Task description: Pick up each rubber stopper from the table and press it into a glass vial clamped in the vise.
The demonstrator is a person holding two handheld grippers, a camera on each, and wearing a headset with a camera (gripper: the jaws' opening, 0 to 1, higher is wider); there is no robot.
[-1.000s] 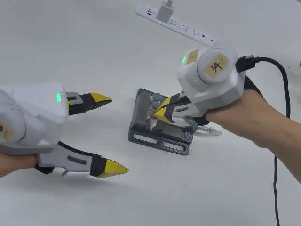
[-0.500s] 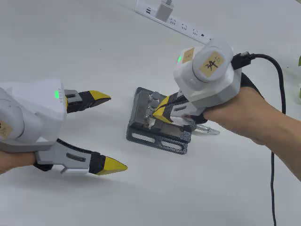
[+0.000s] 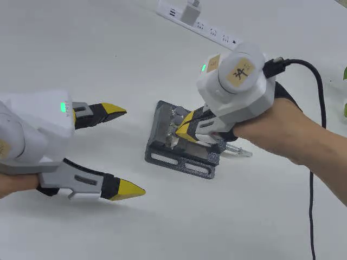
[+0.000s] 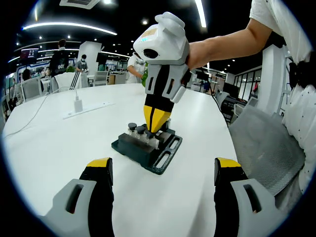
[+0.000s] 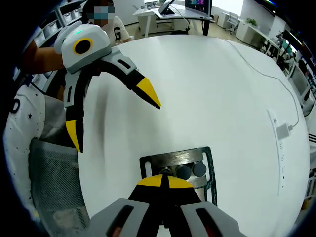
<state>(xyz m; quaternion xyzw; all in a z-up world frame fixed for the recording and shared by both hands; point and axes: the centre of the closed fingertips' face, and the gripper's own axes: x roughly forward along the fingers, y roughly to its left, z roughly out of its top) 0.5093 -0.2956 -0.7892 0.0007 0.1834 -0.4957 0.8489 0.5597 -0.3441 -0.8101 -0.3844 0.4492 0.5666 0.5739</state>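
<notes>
A dark vise (image 3: 179, 162) sits mid-table and clamps a row of small glass vials (image 4: 133, 131). Two of them carry dark rubber stoppers (image 5: 191, 171). My right gripper (image 3: 187, 128) is shut, its yellow tips pressed together and pointing down onto the vial at the near end of the row (image 5: 165, 172). Whether a stopper sits under the tips is hidden. The same gripper (image 4: 157, 121) hangs over the vise (image 4: 143, 153) in the left gripper view. My left gripper (image 3: 122, 150) is open and holds nothing, to the left of the vise and apart from it.
A white power strip (image 3: 200, 24) with a plug lies at the table's far edge. A black cable (image 3: 314, 179) trails from the right gripper down the right side. The vise's screw handle (image 3: 238, 150) sticks out to the right. The white tabletop (image 3: 108, 54) spreads around the vise.
The right gripper has edged slightly left above the vise, still shut over the same vial. The left gripper stays open in about the same place.
</notes>
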